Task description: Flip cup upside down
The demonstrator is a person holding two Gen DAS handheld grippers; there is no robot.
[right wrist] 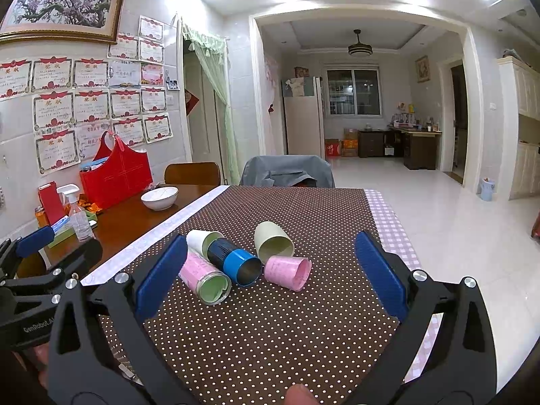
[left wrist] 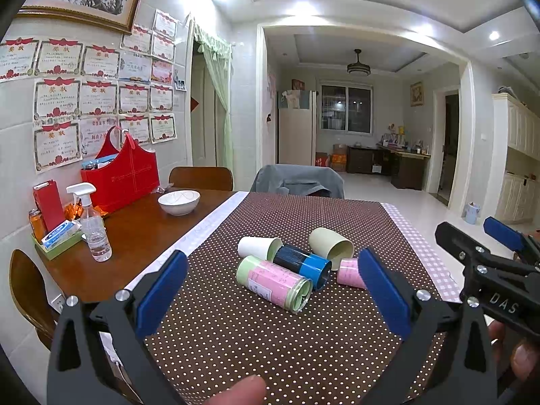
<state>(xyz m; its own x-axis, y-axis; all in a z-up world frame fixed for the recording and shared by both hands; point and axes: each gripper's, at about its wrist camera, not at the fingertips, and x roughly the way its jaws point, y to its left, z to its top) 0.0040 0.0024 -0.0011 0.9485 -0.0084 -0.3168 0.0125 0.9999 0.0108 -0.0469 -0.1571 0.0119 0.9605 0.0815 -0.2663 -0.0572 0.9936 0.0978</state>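
Observation:
Several cups lie on their sides in a cluster on the brown dotted tablecloth: a green-and-pink cup, a black-and-blue cup, a white cup, a pale green cup and a pink cup. My left gripper is open and empty, held short of the cluster. My right gripper is open and empty, also short of the cups. Each gripper shows at the edge of the other's view.
On the bare wooden table to the left stand a white bowl, a spray bottle, a red bag and a green tray of small items. Chairs stand at the far edge. The table's right edge drops to tiled floor.

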